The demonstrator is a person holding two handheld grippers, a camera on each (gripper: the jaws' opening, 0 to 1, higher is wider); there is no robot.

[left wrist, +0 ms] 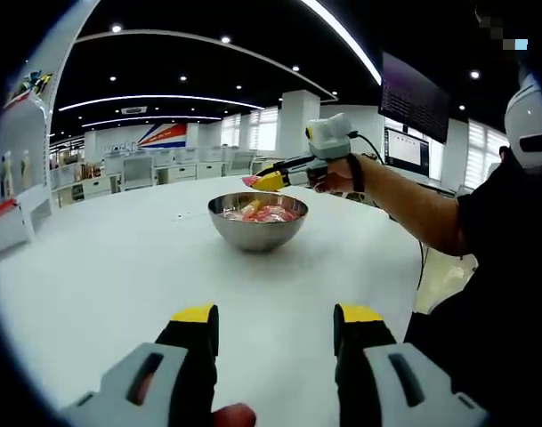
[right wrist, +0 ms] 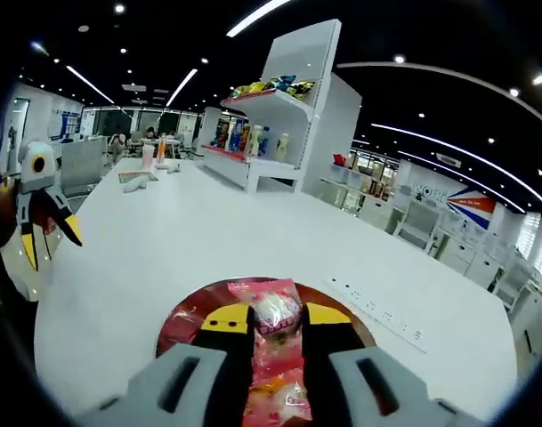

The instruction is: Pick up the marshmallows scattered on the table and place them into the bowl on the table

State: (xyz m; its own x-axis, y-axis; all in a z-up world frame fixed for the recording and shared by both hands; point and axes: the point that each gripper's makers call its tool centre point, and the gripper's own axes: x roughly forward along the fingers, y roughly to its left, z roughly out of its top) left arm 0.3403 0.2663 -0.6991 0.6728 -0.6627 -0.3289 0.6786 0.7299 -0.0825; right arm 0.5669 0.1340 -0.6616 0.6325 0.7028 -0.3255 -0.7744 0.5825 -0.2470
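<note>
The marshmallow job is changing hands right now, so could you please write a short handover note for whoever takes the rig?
Right gripper: shut on a pink marshmallow packet, held just above the steel bowl.
Left gripper: open, holding nothing, low over the white table.
Done: several packets already lie in the bowl.
Left: release this packet into the bowl, then check the table for strays; none show near the bowl.

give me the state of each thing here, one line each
left claw: open, nothing between its tips, low over the table
right claw: shut on a marshmallow packet, held above the bowl
marshmallow packet: pink wrapped, pinched between the right claw's tips, not yet released
bowl: upright on the table, already holding pink packets
table: white, bare around the bowl in the left gripper view
</note>
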